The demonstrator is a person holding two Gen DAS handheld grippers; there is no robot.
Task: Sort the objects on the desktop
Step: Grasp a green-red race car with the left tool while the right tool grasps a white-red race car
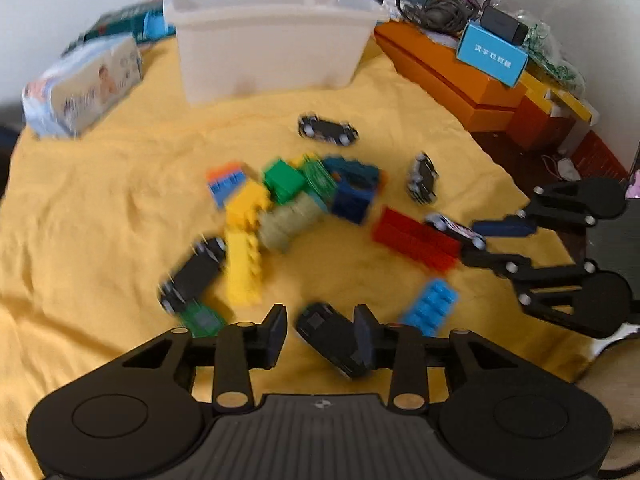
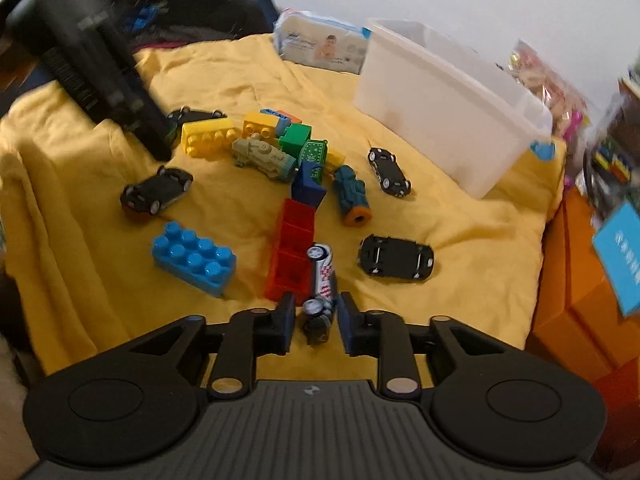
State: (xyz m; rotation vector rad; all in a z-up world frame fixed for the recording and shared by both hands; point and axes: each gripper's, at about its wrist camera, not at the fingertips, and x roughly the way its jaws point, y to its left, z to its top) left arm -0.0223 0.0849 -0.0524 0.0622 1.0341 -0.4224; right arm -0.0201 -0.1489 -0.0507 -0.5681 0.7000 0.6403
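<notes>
Near the front edge of the yellow-covered surface (image 2: 460,216), two pick-ups under way at once, judging by where each hand-held gripper sits. Right hand-held gripper (image 2: 316,318) low over a small checkered toy car (image 2: 322,280), fingers apart on either side of its near end, not visibly pressing it; car lying just right of the red brick (image 2: 290,252) and apparently touching it. Left hand-held gripper (image 1: 320,328) likewise open, straddling an overturned black toy car (image 1: 332,338), right finger close against the car's side, left finger clear of it. Nothing lifted by either.

Likely step: grasping cars, one per side, for carrying to the white plastic bin (image 2: 448,112) at the far side of the cloth. Next move, as a judgement: close each pair of fingers squarely on the car body, taking care on the right not to catch the red brick, then lift and travel far to the bin.

Still scattered across the middle: blue studded brick (image 2: 194,258), yellow brick (image 2: 208,136), grey toy locomotive (image 2: 262,156), teal toy locomotive (image 2: 352,196), green brick (image 2: 296,136), and further black cars (image 2: 396,258) upside down. Left wrist view blurred, so finer contact there hard to confirm.
</notes>
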